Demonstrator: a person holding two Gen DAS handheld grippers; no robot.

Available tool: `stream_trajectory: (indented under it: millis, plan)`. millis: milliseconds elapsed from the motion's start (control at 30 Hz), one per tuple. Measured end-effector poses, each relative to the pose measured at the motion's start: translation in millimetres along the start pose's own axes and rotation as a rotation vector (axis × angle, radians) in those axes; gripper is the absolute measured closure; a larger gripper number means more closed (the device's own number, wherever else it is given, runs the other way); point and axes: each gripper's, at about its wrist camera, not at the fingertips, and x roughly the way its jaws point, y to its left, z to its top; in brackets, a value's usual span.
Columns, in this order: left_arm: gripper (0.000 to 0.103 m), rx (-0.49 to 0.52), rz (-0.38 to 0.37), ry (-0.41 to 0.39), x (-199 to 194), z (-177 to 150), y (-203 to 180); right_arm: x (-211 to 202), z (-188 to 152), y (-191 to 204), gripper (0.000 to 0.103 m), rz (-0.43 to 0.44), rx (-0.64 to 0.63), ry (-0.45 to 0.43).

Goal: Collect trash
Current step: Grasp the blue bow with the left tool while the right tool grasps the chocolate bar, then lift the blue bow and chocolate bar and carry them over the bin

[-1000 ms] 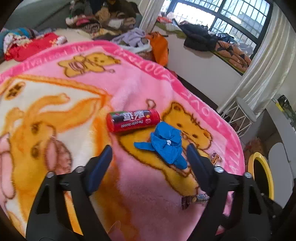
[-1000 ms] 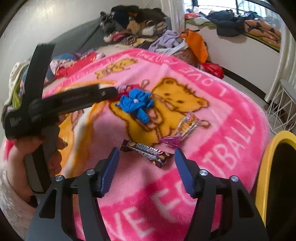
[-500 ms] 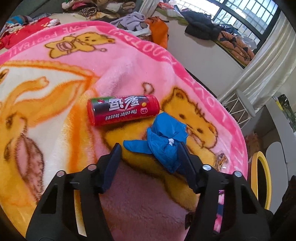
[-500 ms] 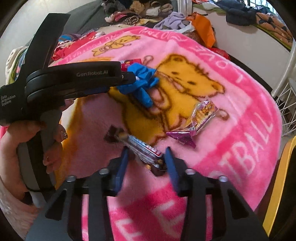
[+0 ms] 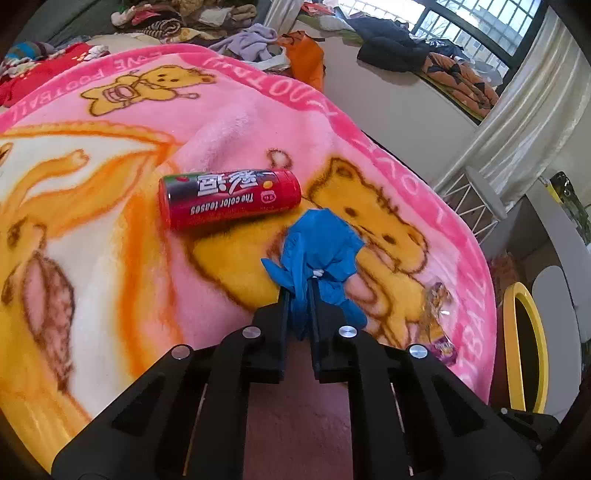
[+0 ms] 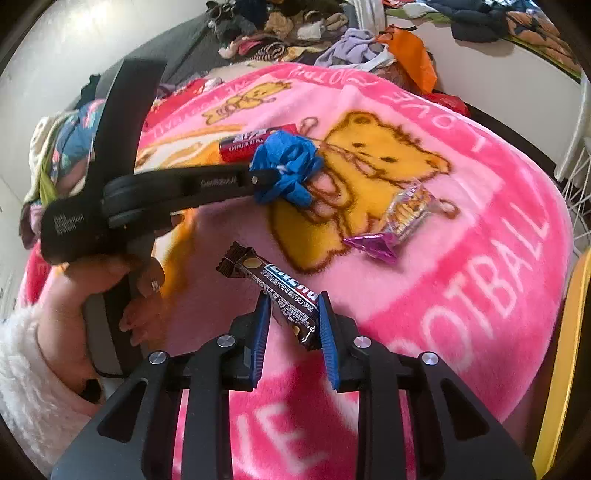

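Note:
My left gripper (image 5: 298, 291) is shut on a crumpled blue plastic glove (image 5: 321, 247) lying on the pink bear blanket (image 5: 229, 122). It also shows in the right wrist view (image 6: 264, 179), gripping the glove (image 6: 286, 166). A red snack can (image 5: 229, 197) lies on its side just beyond the glove. My right gripper (image 6: 291, 302) is shut on a dark chocolate bar wrapper (image 6: 280, 291), which lies slanted between the blue fingers. A purple and clear snack wrapper (image 6: 399, 218) lies to the right of it on the blanket.
A yellow-rimmed bin (image 5: 524, 350) stands off the bed's right side, also at the right edge of the right wrist view (image 6: 569, 354). Piles of clothes (image 5: 207, 22) lie beyond the blanket. A white wire rack (image 5: 476, 199) stands by the curtain.
My left gripper moved forward and shut on the blue glove. My right gripper moved down over the chocolate bar wrapper and shut on it.

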Motion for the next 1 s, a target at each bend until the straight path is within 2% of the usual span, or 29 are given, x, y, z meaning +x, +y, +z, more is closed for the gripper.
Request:
stream_trajectory:
  millis: [300, 1000]
  plan:
    - [0.099, 0.002, -0.032, -0.039, -26, -10, -8, -40, -9, -11, 0.078, 0.000, 0.039, -0.117]
    - [0.099, 0.152, -0.129, -0.116, -67, -7, -79, -101, -6, -68, 0.078, -0.075, 0.172, -0.275]
